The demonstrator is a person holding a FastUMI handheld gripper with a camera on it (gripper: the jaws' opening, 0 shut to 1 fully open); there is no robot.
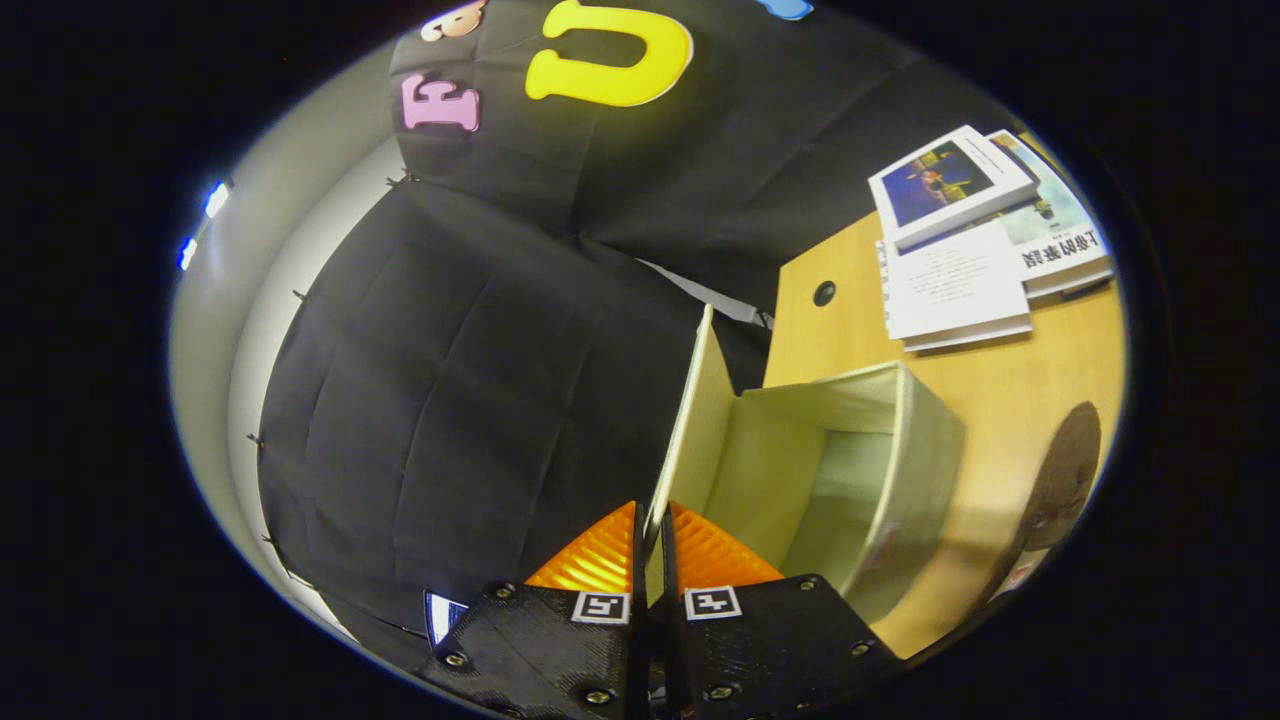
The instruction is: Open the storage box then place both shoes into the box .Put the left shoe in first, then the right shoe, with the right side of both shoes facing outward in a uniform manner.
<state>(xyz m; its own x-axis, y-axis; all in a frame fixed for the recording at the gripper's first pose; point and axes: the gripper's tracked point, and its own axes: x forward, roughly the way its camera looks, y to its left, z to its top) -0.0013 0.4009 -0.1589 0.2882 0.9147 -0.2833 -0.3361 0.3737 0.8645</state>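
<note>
Lid [690, 400] of storage box [900, 470] is pinched by gripper [652, 535], fingers nearly closed on its edge (lid raised upright); books [960, 250] lie beyond box.

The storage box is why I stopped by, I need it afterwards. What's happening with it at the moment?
A handheld gripper has its two fingers closed on the edge of the box's lid, holding it swung up, roughly on edge. The storage box stands open on the wooden table, and the part of its inside that shows is empty. A dark shoe lies on the table just beyond the box, and some books sit further back. No shoe is in the box yet.
</note>
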